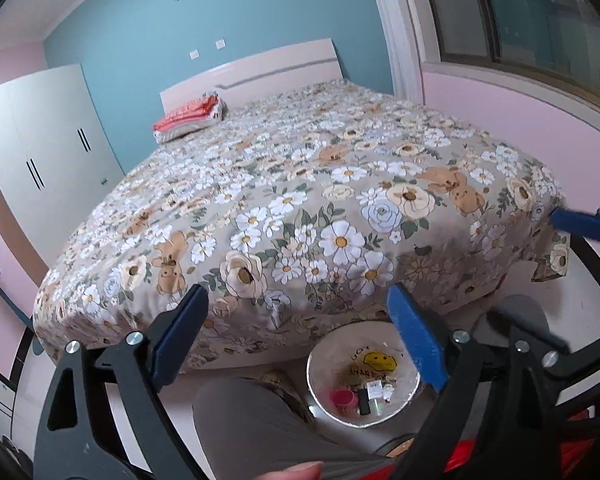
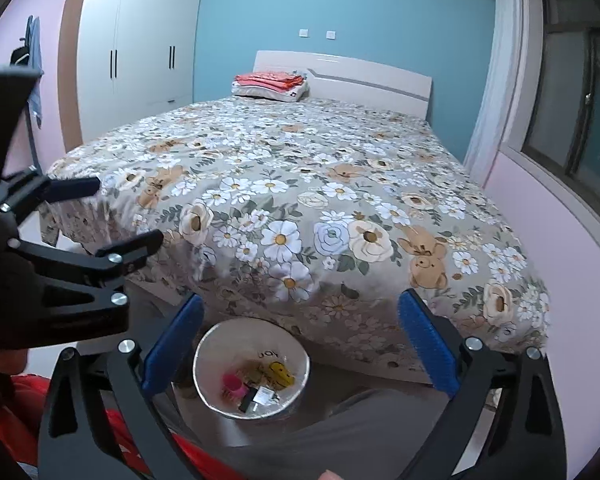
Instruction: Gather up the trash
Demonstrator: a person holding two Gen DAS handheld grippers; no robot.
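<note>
A round trash bin (image 1: 314, 356) (image 2: 200, 350), lined with a white bag bearing a yellow smiley, stands on the floor at the foot of the bed. Inside lie a pink cup (image 1: 344, 398) (image 2: 234, 386), a black item (image 1: 363, 400) (image 2: 249, 398) and small pale boxes. My left gripper (image 1: 296, 296) hangs above and in front of the bin, open, with nothing between its blue pads. My right gripper (image 2: 302, 300) is likewise open and empty over the bin. One blue pad of the right gripper (image 1: 576, 224) shows at the left wrist view's right edge.
A wide bed with a floral cover (image 1: 300, 184) (image 2: 300, 184) fills the middle. Folded red cloth on a pillow (image 1: 192, 118) (image 2: 274, 84) lies at its head. A white wardrobe (image 2: 140, 52) stands left, a window (image 2: 572, 112) right. A grey trouser leg (image 1: 252, 428) is beside the bin.
</note>
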